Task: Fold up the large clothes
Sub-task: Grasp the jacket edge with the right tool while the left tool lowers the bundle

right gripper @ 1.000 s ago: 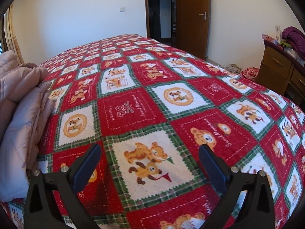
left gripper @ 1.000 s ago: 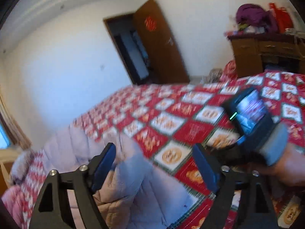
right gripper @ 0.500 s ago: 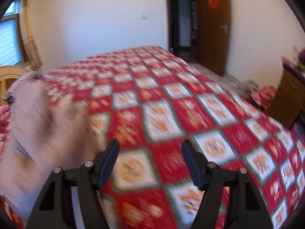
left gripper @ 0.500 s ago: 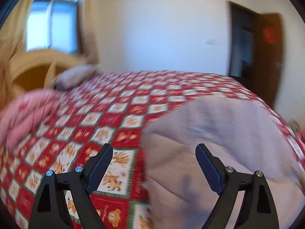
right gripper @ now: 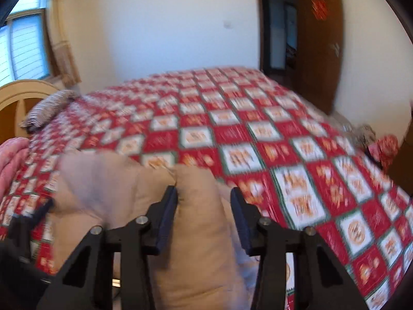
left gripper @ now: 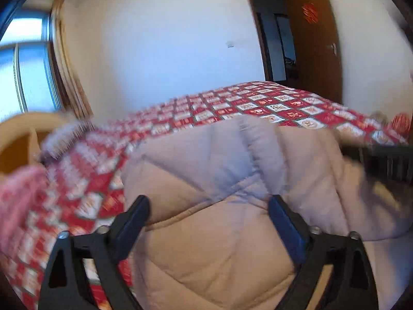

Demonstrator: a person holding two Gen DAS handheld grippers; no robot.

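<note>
A padded beige-lilac quilted coat (left gripper: 232, 180) lies bunched at the near edge of the bed (left gripper: 258, 103). My left gripper (left gripper: 209, 206) is open just above the coat, its jaws wide apart over a quilted fold. In the right wrist view the same coat (right gripper: 198, 222) shows, and my right gripper (right gripper: 204, 201) has narrowed around an upright ridge of its fabric, which fills the gap between the jaws. Both views are motion-blurred. The right gripper's dark body (left gripper: 382, 162) shows at the right edge of the left wrist view.
The bed carries a red, white and green bear-patterned cover (right gripper: 258, 134). A pink blanket (right gripper: 10, 160), a striped pillow (right gripper: 49, 106) and a wooden headboard (right gripper: 15, 98) are at the left. A brown door (right gripper: 320, 44) stands open at the far right.
Both grippers have swung left and dropped onto the coat. The right gripper's jaws have narrowed around a fold of the coat. The left gripper stays open.
</note>
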